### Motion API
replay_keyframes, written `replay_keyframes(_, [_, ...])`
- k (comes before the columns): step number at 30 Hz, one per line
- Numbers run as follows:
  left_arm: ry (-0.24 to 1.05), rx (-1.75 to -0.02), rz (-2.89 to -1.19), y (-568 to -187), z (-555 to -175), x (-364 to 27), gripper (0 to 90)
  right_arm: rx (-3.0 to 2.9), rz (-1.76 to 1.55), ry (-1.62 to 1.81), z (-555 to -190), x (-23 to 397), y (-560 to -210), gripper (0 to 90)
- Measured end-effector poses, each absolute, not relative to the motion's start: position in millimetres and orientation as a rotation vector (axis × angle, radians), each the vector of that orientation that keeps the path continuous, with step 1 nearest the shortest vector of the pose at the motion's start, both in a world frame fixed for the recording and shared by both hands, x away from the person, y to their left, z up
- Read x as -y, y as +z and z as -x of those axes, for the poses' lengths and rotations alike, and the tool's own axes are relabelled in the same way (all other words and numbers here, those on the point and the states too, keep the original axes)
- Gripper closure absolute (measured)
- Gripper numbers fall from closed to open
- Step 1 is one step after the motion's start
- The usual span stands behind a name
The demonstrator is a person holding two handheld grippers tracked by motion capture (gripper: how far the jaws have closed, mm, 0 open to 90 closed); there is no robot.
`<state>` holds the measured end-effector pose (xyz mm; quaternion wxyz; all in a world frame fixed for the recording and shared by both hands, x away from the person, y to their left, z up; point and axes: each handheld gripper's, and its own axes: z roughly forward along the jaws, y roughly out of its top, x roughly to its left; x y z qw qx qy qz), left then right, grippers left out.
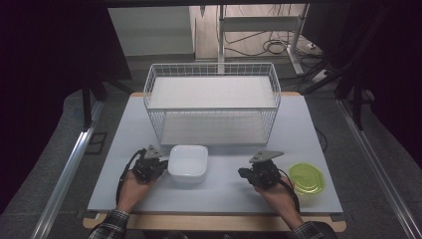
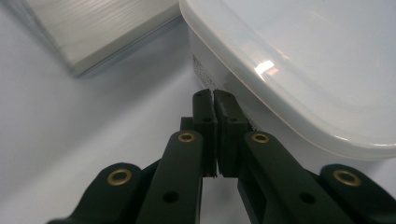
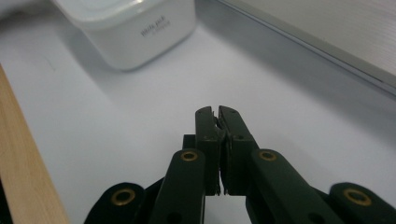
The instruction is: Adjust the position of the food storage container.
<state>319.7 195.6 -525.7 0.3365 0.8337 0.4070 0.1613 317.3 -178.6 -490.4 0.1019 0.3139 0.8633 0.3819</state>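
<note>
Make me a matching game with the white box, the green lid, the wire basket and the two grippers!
Things:
1. white box
2. green lid
3. wire basket
4. left gripper

Places or states:
A. at the back of the table
B. jaws shut, right beside the white box
C. between the two hands
D. by the right gripper, near the table's right edge

Pairs: 1-C, 2-D, 3-A, 4-B

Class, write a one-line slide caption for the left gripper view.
Left gripper, jaws shut, tips at the side wall of the lidded white container.
</note>
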Motion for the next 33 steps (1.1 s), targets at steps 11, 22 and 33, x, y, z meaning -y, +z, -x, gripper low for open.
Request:
replay_keyframes(11, [0.349,-0.963,-2.191,-526,-327,-159,88.7,-2.538,-0.950,1.129,-342,157,-500,86.9])
replay_keyframes(22, [0.329,-0.906,-2.223,-525,-319,-137,88.3,-2.511,-0.992,1.115,-359,152,-508,87.8])
replay_keyframes(33, [0.325,-0.890,-2.256,-523,-300,-130,88.9,-2.519,-1.031,1.119,-356,153,-507,89.6])
